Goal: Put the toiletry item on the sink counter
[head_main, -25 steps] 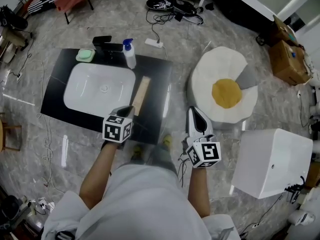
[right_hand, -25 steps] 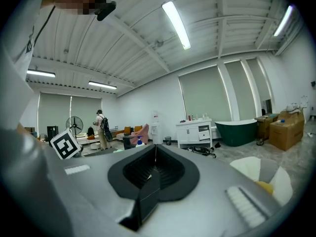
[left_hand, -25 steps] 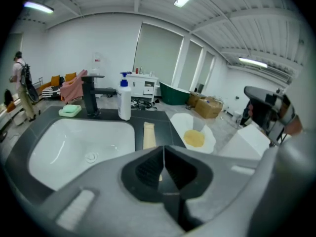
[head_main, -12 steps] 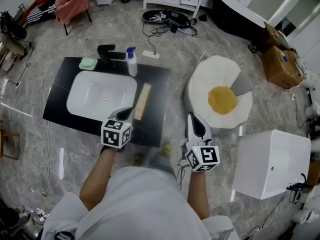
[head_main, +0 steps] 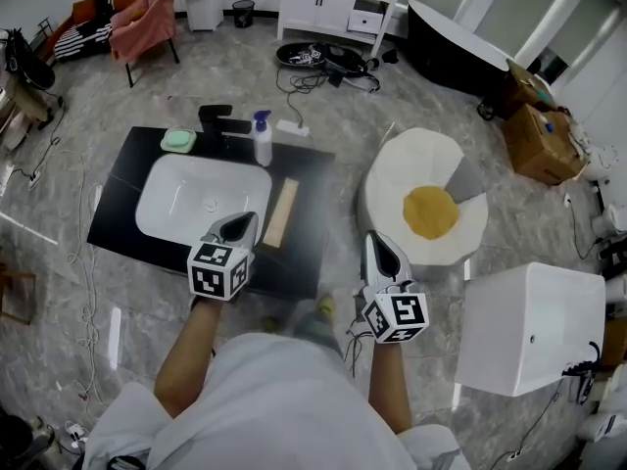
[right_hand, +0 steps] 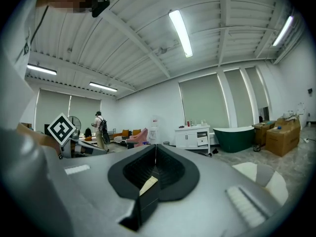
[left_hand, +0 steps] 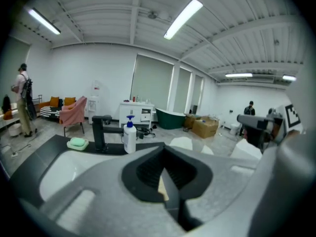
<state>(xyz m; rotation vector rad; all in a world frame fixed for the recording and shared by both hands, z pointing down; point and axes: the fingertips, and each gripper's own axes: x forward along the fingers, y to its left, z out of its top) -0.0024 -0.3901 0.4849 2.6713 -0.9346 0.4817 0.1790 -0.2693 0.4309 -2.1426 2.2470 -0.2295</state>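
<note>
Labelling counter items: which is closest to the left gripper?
The flat wooden strip beside the basin; the pump bottle and green soap sit at the far edge.

Head view steeply down over sink counter (head_main: 122,179); both gripper views low, roughly level, forward; left shares counter.

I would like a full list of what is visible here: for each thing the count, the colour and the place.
sink counter: one, black, on the floor, left
basin: one, white, set in the counter
faucet: one, black, behind the basin
soap bar: one, green, left of the faucet
pump bottle: one, white with blue pump, right of the faucet
flat strip: one, pale wood, on the counter right of the basin
egg-shaped cushion: one, white and yellow, floor, right
box: one, white, lower right
left gripper: grey, shut, empty, over the counter
right gripper: grey, shut, empty, over the floor
</note>
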